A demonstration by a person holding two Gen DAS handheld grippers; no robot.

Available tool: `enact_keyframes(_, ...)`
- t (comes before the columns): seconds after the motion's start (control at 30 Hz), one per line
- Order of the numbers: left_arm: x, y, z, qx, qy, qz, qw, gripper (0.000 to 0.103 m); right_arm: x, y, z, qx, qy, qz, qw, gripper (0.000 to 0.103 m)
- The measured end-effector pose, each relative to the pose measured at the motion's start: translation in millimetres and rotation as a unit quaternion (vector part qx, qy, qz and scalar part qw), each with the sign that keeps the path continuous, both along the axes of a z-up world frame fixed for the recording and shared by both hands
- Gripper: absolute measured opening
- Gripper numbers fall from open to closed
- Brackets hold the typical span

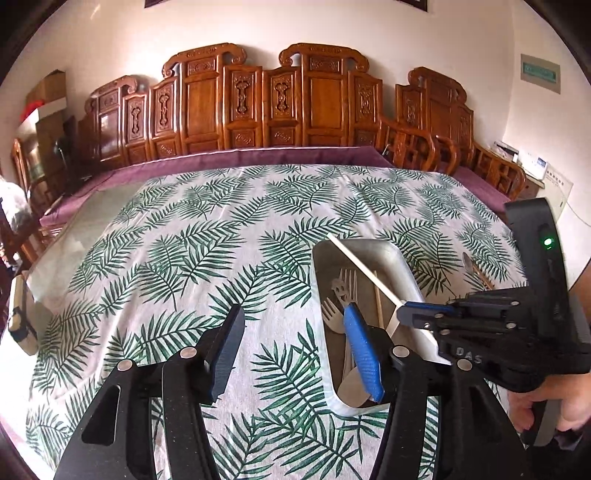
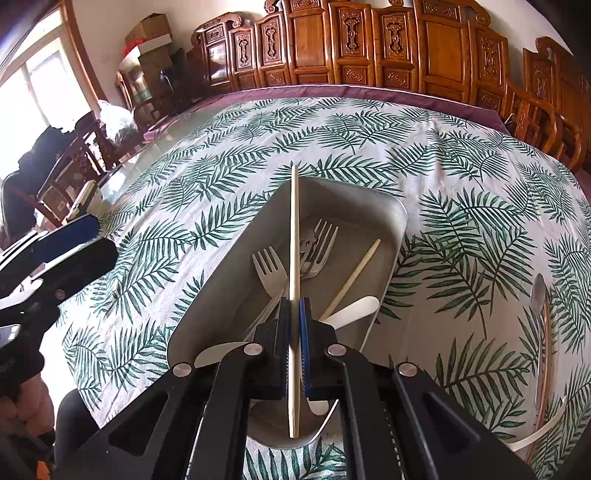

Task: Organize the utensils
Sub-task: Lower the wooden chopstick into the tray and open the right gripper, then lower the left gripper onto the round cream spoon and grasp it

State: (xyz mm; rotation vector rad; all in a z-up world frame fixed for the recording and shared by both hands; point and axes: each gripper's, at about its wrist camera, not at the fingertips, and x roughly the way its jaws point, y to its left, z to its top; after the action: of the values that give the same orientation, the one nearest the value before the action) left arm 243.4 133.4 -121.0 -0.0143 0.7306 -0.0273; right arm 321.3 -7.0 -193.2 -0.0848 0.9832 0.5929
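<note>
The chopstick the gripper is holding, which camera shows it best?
The right wrist view: the chopstick runs straight up the middle, pinched by the right gripper over the metal tray, nearly its whole length visible. The left wrist view shows it from the side, slanting, its lower end hidden by the fingers.

Carved wooden chairs point(image 1: 266, 99) line a white wall point(image 1: 110, 33); daylight enters through a window point(image 2: 33, 88) at far left.

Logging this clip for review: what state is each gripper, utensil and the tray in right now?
Left gripper: open, empty.
Right gripper: shut on chopstick, over the tray.
Metal tray: on tablecloth, holding forks and second chopstick.
Spoon: on tablecloth, outside tray.
</note>
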Motion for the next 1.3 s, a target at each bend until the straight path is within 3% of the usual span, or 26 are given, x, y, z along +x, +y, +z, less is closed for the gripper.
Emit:
enact_keyframes(0.53, -5.2, -7.6, -3.0, -0.004, 0.005, -0.009, 0.9999, 0.054, -10.0, -28.6, 13.0, 0.011, -0.016, 0.0, 1.0, 0.007)
enact_keyframes(0.87, -11.8, -34.1, -6.9, 0.001, 0.011, -0.041, 0.9991, 0.054, -42.0, -106.1, 38.4, -0.01, -0.053, -0.016, 0.998, 0.007)
enact_keyframes(1.3, -19.1, -67.5, -7.0, 0.002, 0.013, -0.065, 0.9978, 0.055, -72.7, -196.9, 36.2, -0.03, -0.056, -0.06, 0.996, 0.007)
